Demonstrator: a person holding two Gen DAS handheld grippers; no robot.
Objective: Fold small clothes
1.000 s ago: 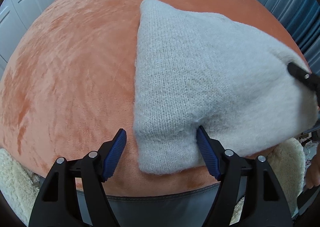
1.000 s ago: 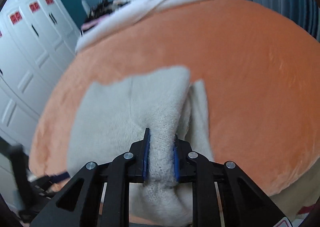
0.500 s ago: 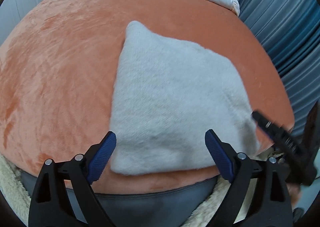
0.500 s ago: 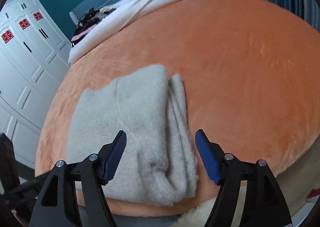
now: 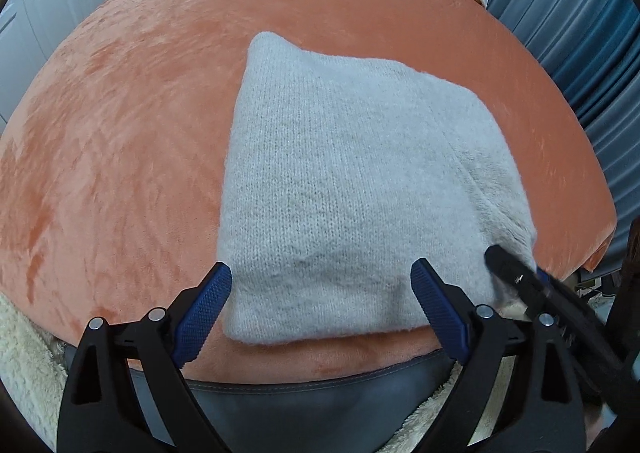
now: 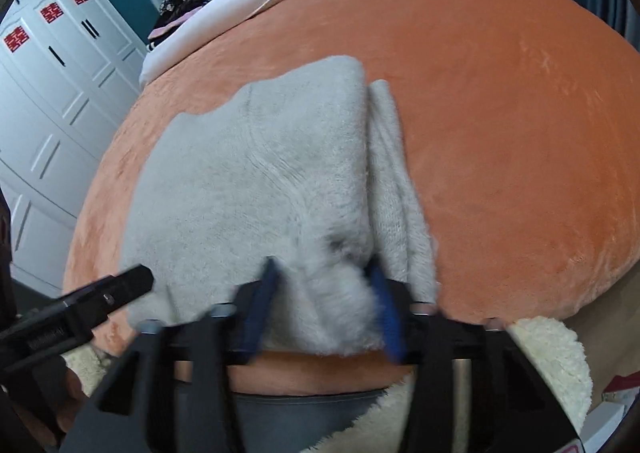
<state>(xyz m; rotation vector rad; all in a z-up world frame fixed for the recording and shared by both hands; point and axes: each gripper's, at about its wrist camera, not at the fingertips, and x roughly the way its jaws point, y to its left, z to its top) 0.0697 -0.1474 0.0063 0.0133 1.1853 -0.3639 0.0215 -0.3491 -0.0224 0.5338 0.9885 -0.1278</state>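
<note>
Folded grey sweater [image 5: 352, 189] on orange blanket [image 5: 120, 133]; left gripper [image 5: 320, 313] spread wide at near edge; right gripper [image 6: 326, 305] blurred, parted around near fold.

Both wrist cameras sit low and close at the bed's [image 5: 120, 133] near edge, facing across; both show the grey knit [image 5: 352, 189] [image 6: 256, 181].

Folded grey sweater [image 6: 256, 189] on orange blanket [image 6: 500, 125], right tongs [image 6: 324, 305] straddling its edge

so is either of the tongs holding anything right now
Left tongs are open, holding nothing. Right tongs straddle the near edge of the folded grey knit garment; blur hides any grip.
</note>
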